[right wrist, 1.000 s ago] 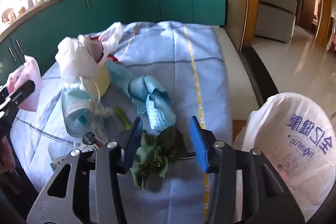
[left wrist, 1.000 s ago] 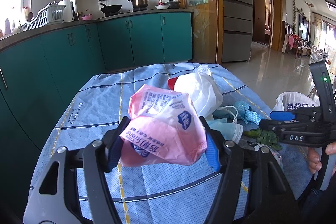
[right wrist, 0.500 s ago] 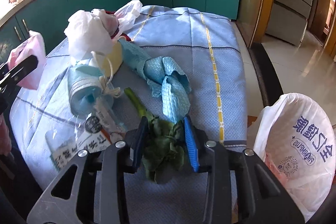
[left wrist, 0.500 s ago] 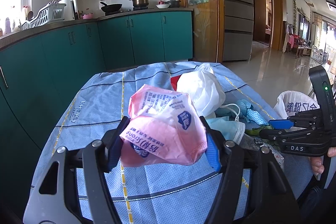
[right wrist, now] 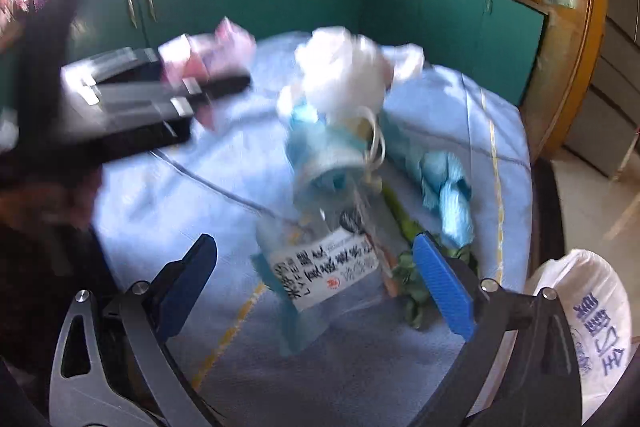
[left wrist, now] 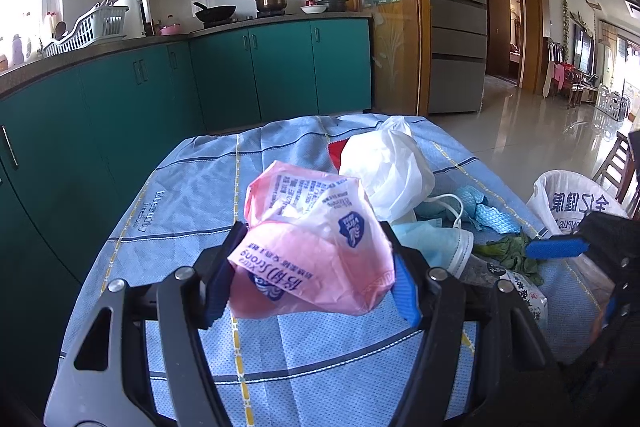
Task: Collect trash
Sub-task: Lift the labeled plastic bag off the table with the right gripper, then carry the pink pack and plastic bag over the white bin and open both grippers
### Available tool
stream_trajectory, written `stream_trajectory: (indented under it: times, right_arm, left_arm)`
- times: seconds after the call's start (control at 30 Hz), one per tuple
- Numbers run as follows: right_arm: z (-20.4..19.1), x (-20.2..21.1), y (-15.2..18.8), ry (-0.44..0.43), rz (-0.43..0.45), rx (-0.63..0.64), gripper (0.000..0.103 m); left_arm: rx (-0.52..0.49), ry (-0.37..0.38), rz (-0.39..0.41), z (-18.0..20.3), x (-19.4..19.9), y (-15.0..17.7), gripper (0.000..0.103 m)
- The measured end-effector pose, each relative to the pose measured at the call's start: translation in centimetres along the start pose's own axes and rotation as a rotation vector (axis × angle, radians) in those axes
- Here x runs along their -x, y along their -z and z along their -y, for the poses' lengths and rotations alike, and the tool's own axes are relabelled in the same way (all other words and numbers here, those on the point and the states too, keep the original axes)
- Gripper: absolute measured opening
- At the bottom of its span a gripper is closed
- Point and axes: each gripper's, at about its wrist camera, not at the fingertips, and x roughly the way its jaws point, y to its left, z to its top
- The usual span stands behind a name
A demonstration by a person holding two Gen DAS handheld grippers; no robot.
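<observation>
My left gripper [left wrist: 312, 275] is shut on a crumpled pink plastic wrapper [left wrist: 312, 247] and holds it above the blue tablecloth [left wrist: 192, 195]. My right gripper [right wrist: 320, 279] is open and empty, low over a clear printed packet [right wrist: 332, 271]. Green leaf scraps [right wrist: 412, 283] lie by its right finger. A blue face mask [right wrist: 328, 167], a light blue cloth [right wrist: 444, 187] and a white plastic bag [right wrist: 344, 71] lie beyond. A white trash bag [right wrist: 588, 323] hangs open off the table's right edge; it also shows in the left wrist view [left wrist: 572, 203].
Green kitchen cabinets [left wrist: 240, 75] run along the left and back. A grey refrigerator [left wrist: 456, 27] stands at the back right. Tiled floor [left wrist: 532, 123] lies to the right of the table. The right wrist view is motion-blurred.
My right gripper was closing around the green leaf scraps; now it is open wide, has swung left, and the leaves lie on the cloth. The left gripper still holds the pink wrapper.
</observation>
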Motion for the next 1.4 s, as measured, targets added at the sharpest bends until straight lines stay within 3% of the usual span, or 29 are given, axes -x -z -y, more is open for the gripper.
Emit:
stream_trajectory:
  times: [0.07,0.13,0.33,0.7,1.0,1.2,1.4]
  right_arm:
    - [0.1,-0.9,0.2,0.008,-0.032,-0.008,0.062]
    - [0.4,-1.0,0.2,0.02,-0.027,-0.015,0.051]
    - [0.8,0.2,0.0,-0.008,0.026,-0.02,0.035]
    - [1.3,4.3,-0.9,-0.066,0.169,-0.071,0.032]
    - [5.9,7.0,-1.1,-0.037,0.268,-0.199,0.032]
    - [10.3,9.0,-0.3,0.018,0.333,-0.311,0.032]
    - [16.2,11.9,3.2,0.136,0.369,-0.455,0.032]
  left_arm:
    - [-0.001,0.0,-0.001,0.0,0.0,0.0,0.066]
    - [0.0,0.003,-0.001,0.0,0.0,0.0,0.066]
    - [0.003,0.007,0.002,0.0,0.1,0.0,0.066]
    - [0.023,-0.008,0.008,-0.5,0.3,0.0,0.066]
    - [0.042,0.01,0.057,-0.8,1.2,-0.2,0.065]
    - [0.068,0.066,0.077,-0.6,2.4,-0.3,0.065]
    - [0.015,0.183,0.089,3.9,3.4,-1.5,0.065]
